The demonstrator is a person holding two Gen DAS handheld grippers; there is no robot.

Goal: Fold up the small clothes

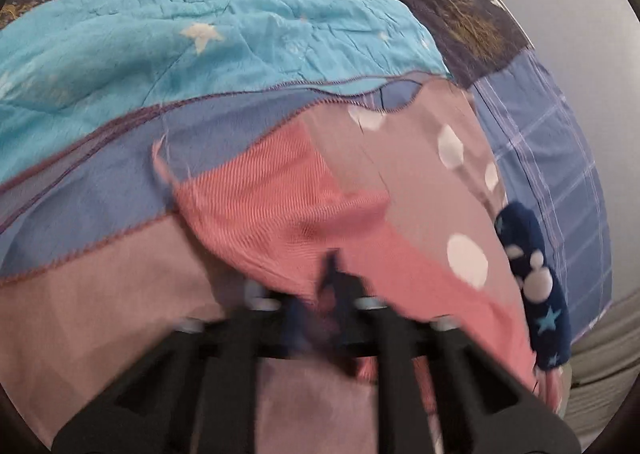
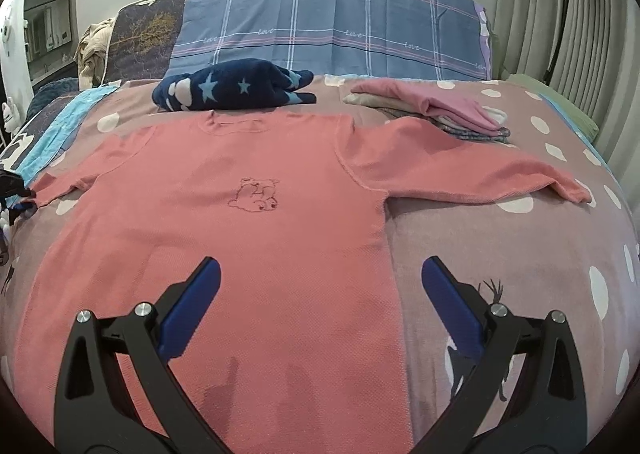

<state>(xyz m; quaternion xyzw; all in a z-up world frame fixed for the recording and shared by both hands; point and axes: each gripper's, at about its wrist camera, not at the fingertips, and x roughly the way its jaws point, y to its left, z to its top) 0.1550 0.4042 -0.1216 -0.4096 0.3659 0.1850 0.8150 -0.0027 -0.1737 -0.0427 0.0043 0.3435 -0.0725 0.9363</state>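
Here the left gripper, motion-blurred in its own view, has its fingers closed together on the cuff of the pink shirt's left sleeve; in the right wrist view it is cut off at the frame's left edge. The knitted shirt lies flat, front up, on the polka-dot bedspread, with an outlined bear at its chest. Behind it sit a fleecy navy star-print bundle, a plaid pillow reading "love", and a folded stack. The right gripper hovers wide open, holding nothing.
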